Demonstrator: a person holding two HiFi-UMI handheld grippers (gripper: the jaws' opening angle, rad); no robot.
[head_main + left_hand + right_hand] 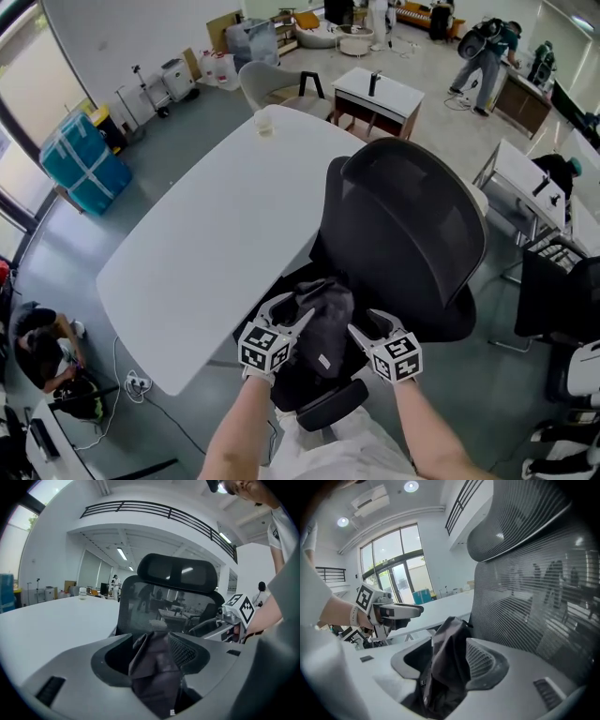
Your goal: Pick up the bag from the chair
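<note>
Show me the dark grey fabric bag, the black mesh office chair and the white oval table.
dark grey fabric bag (325, 319): head view, its crumpled middle.
black mesh office chair (412, 225): head view, mesh backrest.
white oval table (211, 248): head view, bare top.

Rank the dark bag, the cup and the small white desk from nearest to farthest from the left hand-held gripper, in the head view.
1. Dark bag, at the left hand-held gripper, on the chair.
2. Cup, far end of the white table.
3. Small white desk, beyond that table.
</note>
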